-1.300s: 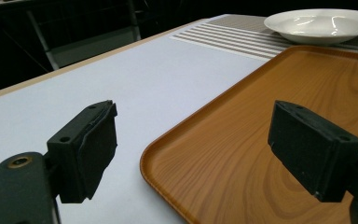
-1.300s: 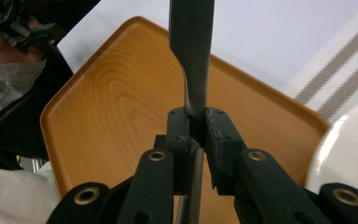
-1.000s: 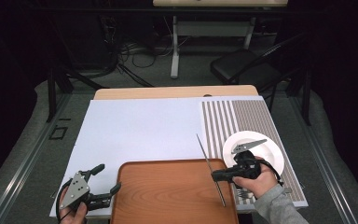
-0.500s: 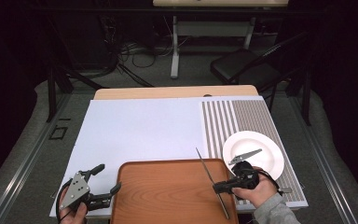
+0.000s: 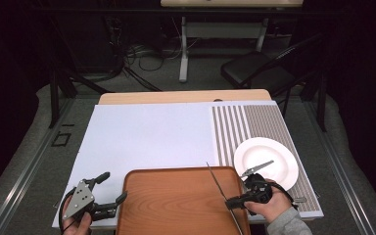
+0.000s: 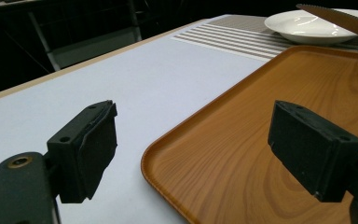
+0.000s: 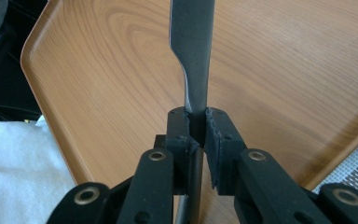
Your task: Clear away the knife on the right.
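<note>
Knife (image 7: 192,56) pinched at its handle by right gripper (image 7: 196,123), blade running fwd from jaws, just above wooden tray (image 5: 176,205). Lower it level, w/ blade flat, before letting go. Left gripper (image 6: 191,149) spread, empty, straddling tray's rim.

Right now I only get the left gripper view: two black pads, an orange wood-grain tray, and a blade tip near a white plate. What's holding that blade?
Observer: The right hand-held gripper is shut on the grey metal knife, where blade meets handle.
Operator: Where does the knife sit?
Observer: From the high view, it runs across the right part of the orange wood-grain tray, tip pointing away from the person.
Operator: And who moves it?
Observer: A hand in a grey sleeve, just in front of the round white plate.
</note>
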The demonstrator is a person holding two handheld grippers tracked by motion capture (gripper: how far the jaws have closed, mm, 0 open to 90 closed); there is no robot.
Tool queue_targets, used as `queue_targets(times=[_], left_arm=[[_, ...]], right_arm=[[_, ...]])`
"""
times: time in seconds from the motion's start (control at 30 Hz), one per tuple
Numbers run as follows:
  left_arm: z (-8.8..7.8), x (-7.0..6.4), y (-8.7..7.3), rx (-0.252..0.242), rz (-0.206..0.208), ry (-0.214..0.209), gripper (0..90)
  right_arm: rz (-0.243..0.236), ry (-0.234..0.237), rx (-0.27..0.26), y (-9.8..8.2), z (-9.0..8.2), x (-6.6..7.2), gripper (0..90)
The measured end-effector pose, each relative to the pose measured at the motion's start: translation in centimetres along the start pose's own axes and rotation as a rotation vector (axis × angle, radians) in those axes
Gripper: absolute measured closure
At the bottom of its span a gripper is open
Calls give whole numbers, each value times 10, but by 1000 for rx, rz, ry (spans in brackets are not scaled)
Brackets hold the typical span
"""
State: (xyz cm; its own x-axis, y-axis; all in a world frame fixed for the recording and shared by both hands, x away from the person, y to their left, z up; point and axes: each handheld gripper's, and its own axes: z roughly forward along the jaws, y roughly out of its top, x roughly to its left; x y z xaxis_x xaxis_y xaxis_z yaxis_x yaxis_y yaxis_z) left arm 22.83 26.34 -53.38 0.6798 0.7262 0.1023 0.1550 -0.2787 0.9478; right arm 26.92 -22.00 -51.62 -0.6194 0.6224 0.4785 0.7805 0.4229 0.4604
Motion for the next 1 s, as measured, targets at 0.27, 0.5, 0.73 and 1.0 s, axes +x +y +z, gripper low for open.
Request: queue_targets(times=[0.27, 0.5, 0.73, 1.0], left_arm=[[0, 0, 0, 2, 1, 0, 157], [1, 0, 0, 1, -3, -2, 157], [0, 0, 0, 1, 0, -3, 157], [0, 0, 0, 0, -2, -3, 157]], right_arm=[[22, 5, 13, 1, 3, -2, 806], [31, 7, 80, 3, 17, -2, 804], [34, -9, 75, 6, 37, -1, 801], [-6, -20, 151, 9, 36, 0, 798]])
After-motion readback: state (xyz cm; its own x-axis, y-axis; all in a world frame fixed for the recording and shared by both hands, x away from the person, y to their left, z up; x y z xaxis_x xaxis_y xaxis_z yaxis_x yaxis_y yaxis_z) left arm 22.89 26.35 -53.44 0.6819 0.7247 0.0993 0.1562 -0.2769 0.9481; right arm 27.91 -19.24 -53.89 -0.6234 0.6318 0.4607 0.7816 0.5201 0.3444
